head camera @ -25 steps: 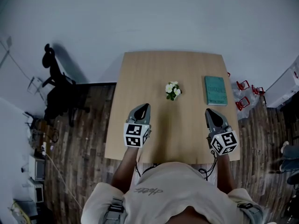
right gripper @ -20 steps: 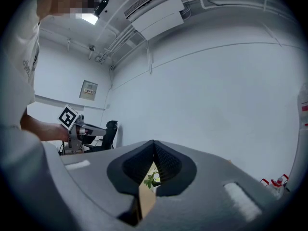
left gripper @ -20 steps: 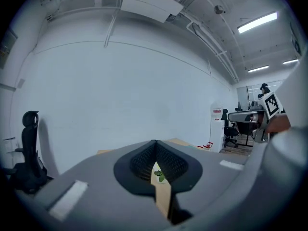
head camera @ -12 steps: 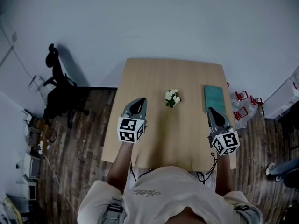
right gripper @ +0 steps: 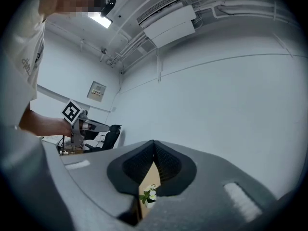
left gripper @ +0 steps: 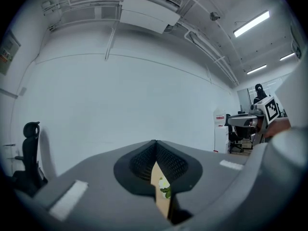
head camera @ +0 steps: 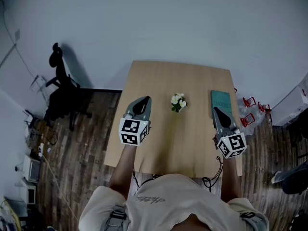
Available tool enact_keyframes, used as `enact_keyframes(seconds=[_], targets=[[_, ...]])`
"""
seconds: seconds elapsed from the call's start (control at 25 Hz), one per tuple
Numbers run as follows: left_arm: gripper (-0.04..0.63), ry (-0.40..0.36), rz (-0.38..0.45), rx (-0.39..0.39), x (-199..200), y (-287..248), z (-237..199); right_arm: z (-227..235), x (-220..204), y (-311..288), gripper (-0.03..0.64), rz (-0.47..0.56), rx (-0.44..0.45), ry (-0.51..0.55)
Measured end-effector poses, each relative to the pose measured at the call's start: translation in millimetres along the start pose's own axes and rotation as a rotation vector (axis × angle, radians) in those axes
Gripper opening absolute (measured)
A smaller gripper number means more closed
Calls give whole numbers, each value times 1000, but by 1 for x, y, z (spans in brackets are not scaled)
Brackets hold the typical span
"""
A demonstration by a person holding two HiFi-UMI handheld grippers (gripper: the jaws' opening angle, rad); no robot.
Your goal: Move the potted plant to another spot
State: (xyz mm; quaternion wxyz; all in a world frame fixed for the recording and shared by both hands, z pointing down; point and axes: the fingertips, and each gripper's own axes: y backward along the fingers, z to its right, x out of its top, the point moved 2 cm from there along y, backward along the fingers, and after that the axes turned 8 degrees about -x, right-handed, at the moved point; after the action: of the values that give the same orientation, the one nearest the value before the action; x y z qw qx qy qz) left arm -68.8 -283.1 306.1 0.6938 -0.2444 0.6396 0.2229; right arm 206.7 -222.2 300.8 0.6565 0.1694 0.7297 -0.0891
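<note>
While the counter (head camera: 163,143) fills mid-frame, a teal book (head camera: 221,101) lies near its right edge. The left tool (head camera: 144,101) and right tool (head camera: 216,111) hover over the counter, each with jaws pressed together and empty. The plant (head camera: 178,101) stands between them, touching neither.

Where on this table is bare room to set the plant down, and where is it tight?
Bare wood on the table: the far-left stretch between the potted plant and the left edge, the far strip behind the plant, and the near middle between left gripper and right gripper. Tight: the right edge, where the teal book lies.
</note>
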Motion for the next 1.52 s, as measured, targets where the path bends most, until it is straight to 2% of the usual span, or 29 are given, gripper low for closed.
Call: enact_keyframes(seconds=[0.2, 0.48, 0.88, 1.12, 1.52], targets=[[15, -2, 24, -3, 13, 4, 3, -5, 13, -1, 2, 30, -10, 0], [15, -50, 14, -5, 9, 16, 13, -13, 9, 10, 2, 23, -16, 1], [15, -26, 15, -36, 5, 11, 18, -12, 11, 13, 2, -3, -13, 6], [15, -11, -21, -59, -10, 11, 21, -22, -5, 11, 2, -30, 4, -13], [15, 31, -28, -39, -23, 20, 8, -30, -13, 3, 2, -62, 17, -12]])
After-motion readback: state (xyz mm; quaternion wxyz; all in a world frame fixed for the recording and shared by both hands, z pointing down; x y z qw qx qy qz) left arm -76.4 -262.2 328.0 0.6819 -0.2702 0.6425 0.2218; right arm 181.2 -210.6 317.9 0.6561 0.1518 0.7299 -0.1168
